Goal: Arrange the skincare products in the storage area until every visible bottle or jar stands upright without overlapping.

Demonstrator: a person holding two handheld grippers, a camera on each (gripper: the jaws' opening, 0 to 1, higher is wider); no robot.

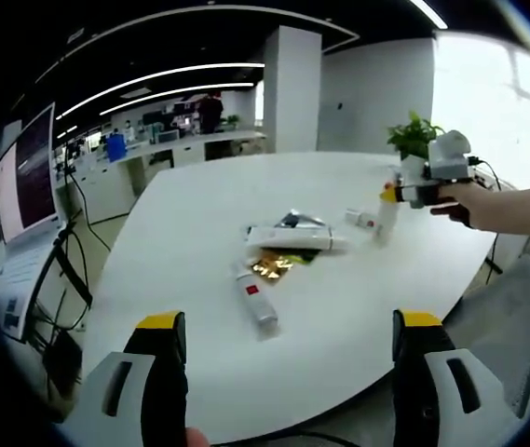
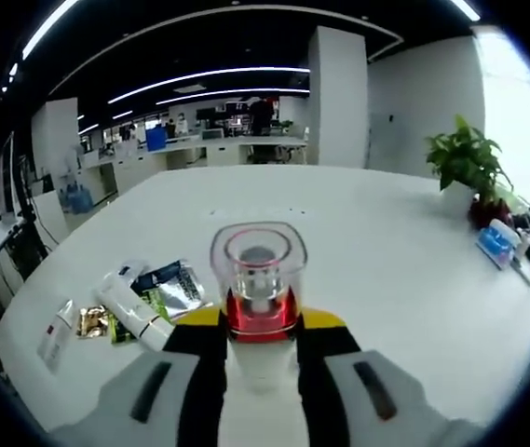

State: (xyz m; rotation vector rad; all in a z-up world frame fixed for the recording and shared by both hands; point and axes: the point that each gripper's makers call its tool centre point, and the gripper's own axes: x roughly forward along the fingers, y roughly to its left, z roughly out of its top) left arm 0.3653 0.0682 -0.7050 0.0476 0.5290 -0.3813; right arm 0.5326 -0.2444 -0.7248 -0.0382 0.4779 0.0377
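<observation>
Right gripper view: bottle (image 2: 259,289) btwn right claw (image 2: 259,340) jaws

The bottle (image 2: 257,307) body is hidden between the right gripper's fingers (image 2: 204,372).

Tubes (image 1: 288,238), sachets (image 1: 272,265) clustered on table (image 1: 199,205); plant (image 1: 414,138) behind.

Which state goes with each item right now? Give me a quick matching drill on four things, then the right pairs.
Things:
1. bottle with the clear cap
2. long white tube
3. left gripper
4. potted plant

States:
A. lying flat on the white table
B. clamped between the right gripper jaws
C. standing upright near the table's far edge
D. jaws apart, holding nothing

Pairs: 1-B, 2-A, 3-D, 4-C
</observation>
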